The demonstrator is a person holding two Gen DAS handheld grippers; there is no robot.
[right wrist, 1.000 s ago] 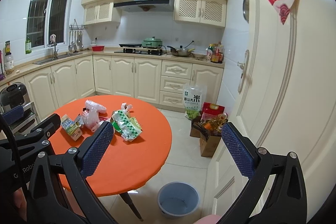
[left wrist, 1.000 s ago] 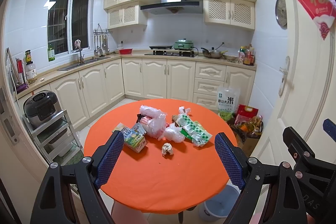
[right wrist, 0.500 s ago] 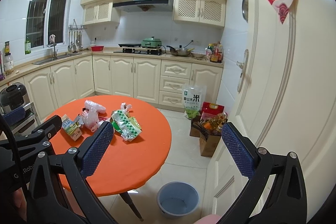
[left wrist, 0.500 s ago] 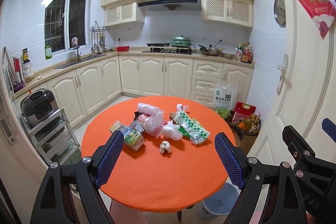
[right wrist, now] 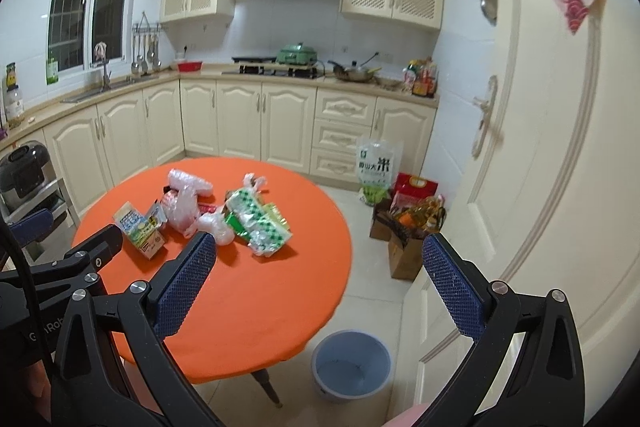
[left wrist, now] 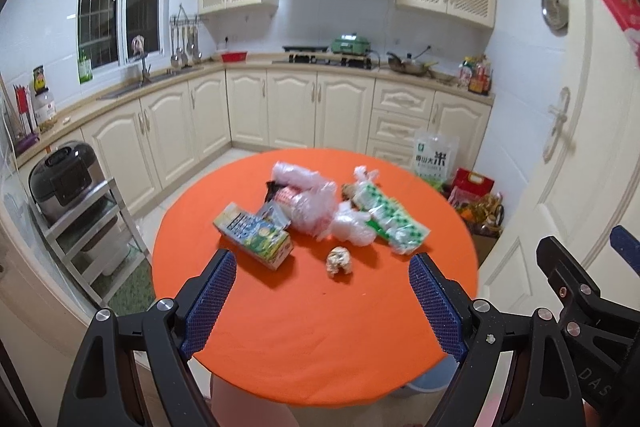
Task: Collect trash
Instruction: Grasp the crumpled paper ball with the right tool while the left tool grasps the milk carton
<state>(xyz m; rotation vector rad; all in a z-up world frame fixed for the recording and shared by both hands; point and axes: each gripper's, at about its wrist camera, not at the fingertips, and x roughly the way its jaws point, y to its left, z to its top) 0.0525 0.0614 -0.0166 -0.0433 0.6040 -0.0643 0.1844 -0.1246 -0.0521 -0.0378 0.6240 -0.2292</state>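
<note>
Trash lies in a cluster on the round orange table [left wrist: 304, 339] [right wrist: 256, 291]: a green-and-blue carton [left wrist: 254, 235] [right wrist: 139, 227], a clear plastic bag [left wrist: 308, 201] [right wrist: 185, 199], a small white bag [left wrist: 352, 229], a green-and-white checked wrapper [left wrist: 394, 223] [right wrist: 260, 221] and a crumpled paper ball [left wrist: 339, 260]. My left gripper [left wrist: 322, 301] is open above the table's near part, short of the ball. My right gripper [right wrist: 320, 291] is open, over the table's right edge. A blue-grey bin [right wrist: 352, 365] stands on the floor beside the table's right side.
Cream cabinets and a counter [left wrist: 320, 67] run along the back and left. A rice cooker on a metal rack [left wrist: 64, 179] stands left of the table. A rice sack [right wrist: 378, 165] and bags of goods [right wrist: 412, 223] sit by the white door [right wrist: 540, 147] on the right.
Both views have closed in on the table and tilted down a little; the trash appears larger. Both grippers stay open. Nothing on the table has moved.
</note>
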